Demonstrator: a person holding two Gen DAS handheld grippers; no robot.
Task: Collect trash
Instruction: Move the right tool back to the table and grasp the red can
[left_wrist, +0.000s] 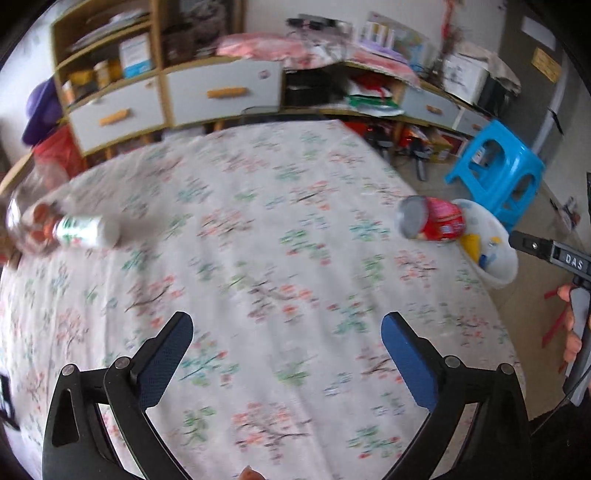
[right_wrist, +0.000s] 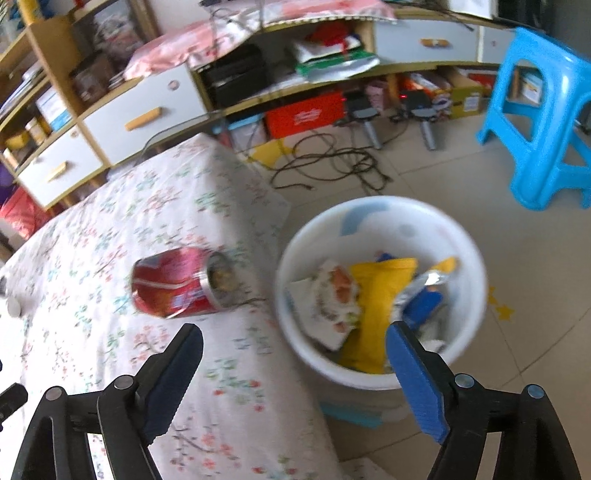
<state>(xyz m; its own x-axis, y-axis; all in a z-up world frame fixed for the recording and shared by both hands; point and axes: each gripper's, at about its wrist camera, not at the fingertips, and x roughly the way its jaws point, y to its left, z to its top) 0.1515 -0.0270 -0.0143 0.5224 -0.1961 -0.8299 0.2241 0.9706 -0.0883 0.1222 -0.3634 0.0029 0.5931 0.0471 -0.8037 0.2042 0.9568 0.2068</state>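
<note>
Inspecting both views, we find the left gripper (left_wrist: 286, 354) and right gripper (right_wrist: 295, 363) spread wide and empty, with the crushed red can (right_wrist: 177, 282) lying on its side ahead of the right fingers, near the table edge. We note a floral tablecloth (left_wrist: 258, 240), a white bin (right_wrist: 469, 236) of wrappers on the tiled floor beside it, a blue stool (right_wrist: 535, 110) and cluttered shelving (left_wrist: 122, 74) behind.

Floral-cloth table (left_wrist: 258, 221) carries a red can (left_wrist: 432, 221) on its side and a white bottle (left_wrist: 88, 232), well apart.
</note>
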